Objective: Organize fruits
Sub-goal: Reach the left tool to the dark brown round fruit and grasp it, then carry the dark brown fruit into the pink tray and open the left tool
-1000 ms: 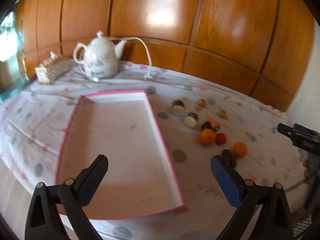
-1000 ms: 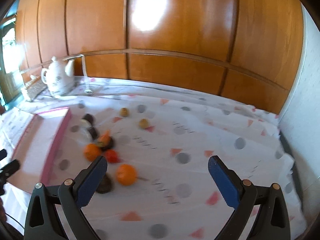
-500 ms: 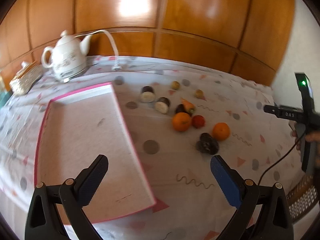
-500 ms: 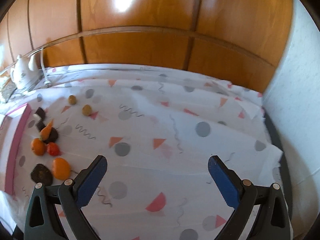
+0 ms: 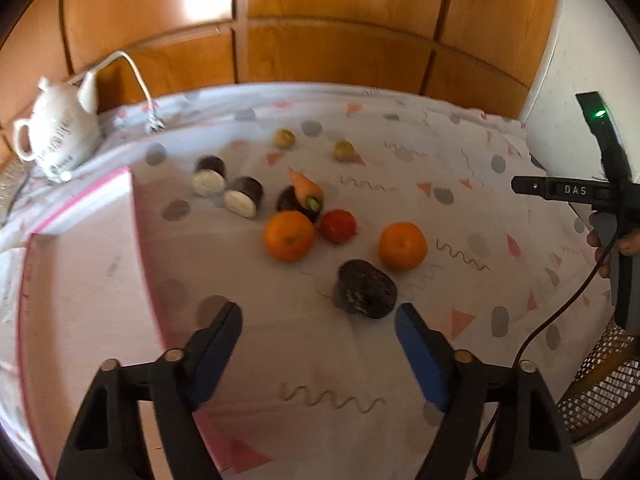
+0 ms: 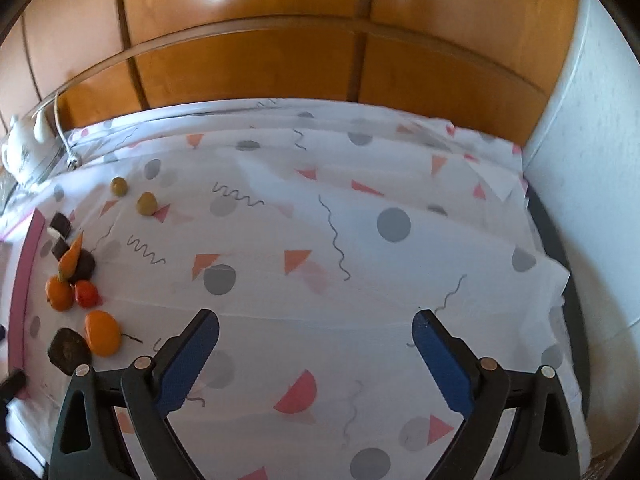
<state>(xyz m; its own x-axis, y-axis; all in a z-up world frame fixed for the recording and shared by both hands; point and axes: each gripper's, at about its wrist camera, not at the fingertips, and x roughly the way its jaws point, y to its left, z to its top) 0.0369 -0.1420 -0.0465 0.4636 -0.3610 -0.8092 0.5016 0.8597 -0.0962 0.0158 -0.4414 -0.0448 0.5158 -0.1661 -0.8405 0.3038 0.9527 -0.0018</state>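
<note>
Both views have swung rightward off the pink-rimmed shallow white tray (image 5: 80,264). Left gripper (image 5: 318,332), jaws just narrowed but empty, hangs just short of the dark wrinkled fruit (image 5: 365,289) on the patterned white tablecloth (image 6: 360,240). Right gripper (image 6: 316,342) gapes over bare cloth, grasping nothing. Recommended: straddle the dark fruit squarely, clear of the neighbouring round orange fruit (image 5: 402,246), then clamp.

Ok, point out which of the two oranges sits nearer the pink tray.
The left orange, touching the red fruit. The other orange lies farther right, beside the dark lumpy fruit.
</note>
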